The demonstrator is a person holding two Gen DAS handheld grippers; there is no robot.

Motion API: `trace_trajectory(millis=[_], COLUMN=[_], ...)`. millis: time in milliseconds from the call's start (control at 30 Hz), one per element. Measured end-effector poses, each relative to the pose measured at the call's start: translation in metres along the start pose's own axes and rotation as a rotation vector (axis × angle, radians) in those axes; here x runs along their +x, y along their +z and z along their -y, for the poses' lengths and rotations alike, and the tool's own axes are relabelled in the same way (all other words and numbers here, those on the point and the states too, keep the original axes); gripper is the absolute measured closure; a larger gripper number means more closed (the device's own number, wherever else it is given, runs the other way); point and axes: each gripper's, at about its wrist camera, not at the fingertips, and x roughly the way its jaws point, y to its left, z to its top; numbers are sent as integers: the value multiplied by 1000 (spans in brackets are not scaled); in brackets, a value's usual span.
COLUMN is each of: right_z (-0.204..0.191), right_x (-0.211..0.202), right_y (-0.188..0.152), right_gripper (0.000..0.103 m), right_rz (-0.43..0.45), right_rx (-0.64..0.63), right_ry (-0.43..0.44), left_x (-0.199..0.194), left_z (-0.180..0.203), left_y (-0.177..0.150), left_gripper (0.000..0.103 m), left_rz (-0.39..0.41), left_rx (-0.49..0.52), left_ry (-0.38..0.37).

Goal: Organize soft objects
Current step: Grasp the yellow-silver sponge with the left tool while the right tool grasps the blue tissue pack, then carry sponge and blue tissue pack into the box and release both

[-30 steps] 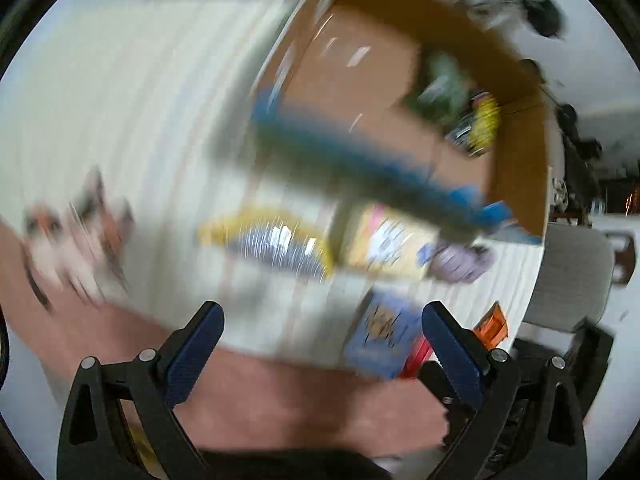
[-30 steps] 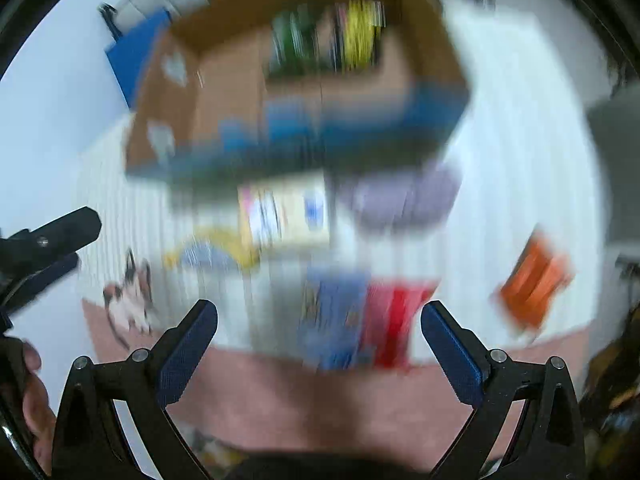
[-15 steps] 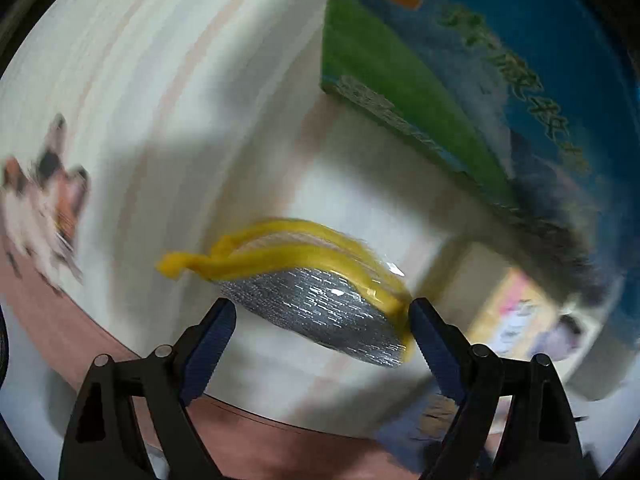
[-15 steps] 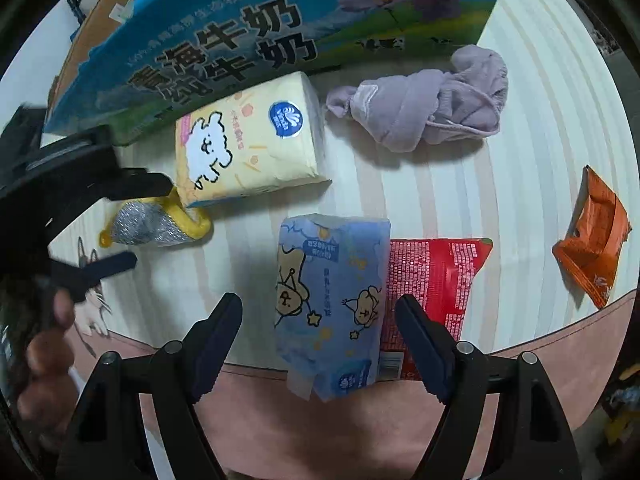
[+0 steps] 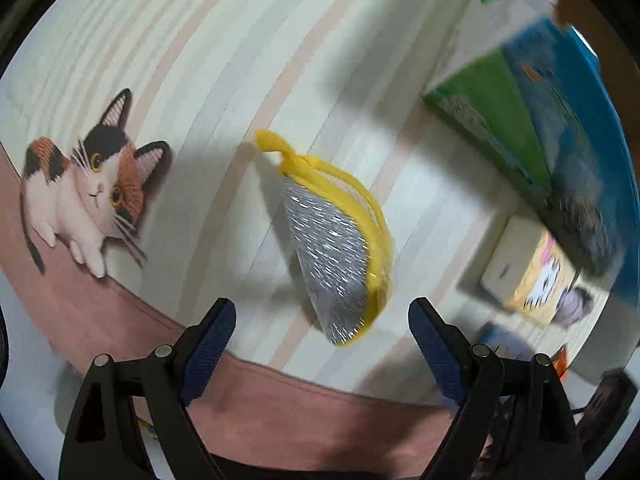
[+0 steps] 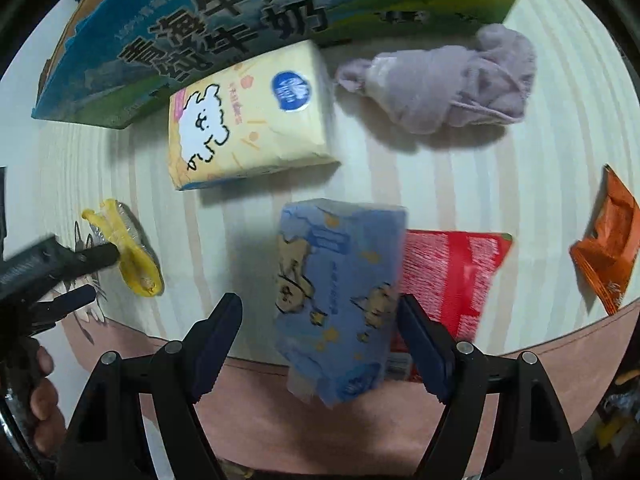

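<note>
While both my jaws stand apart and grip nothing, the silver-and-yellow scrubber (image 5: 340, 248) lies between my left jaws at frame centre and the blue tissue pack (image 6: 340, 292) between my right. Yellow pack (image 6: 248, 120), lilac cloth (image 6: 444, 84) and snack bags wait outside the box (image 6: 200, 28); nearly everything remains.

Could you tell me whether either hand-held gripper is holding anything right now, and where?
Nothing is held. The left hand-held gripper straddles the yellow-edged scrubber; the right hand-held gripper straddles the blue tissue pack, pads not pressing.
</note>
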Motion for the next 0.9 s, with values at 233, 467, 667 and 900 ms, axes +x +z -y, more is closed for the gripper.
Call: trace_trajectory(millis=[233,467,667,900], right_z=[-15,2,10,-17], right_x=[16,21,2,22], right_y=[-1,-11,-16,-20], right_gripper=[57,60,29,27], right_rz=[-29,-118,-48,-59], right_rx=[-62,-91,-58,-58], right_ry=[-70,51,89,-23], left_x=[30,37,55,59], left_z=[-1,50,73,67], left_y=[26,0,-41,-80], left_gripper=[55,63,63,64], left_rz=[-28,20,-20,29], left_rx=[-80,239,364,345], left_ry=[-30,135,183,200])
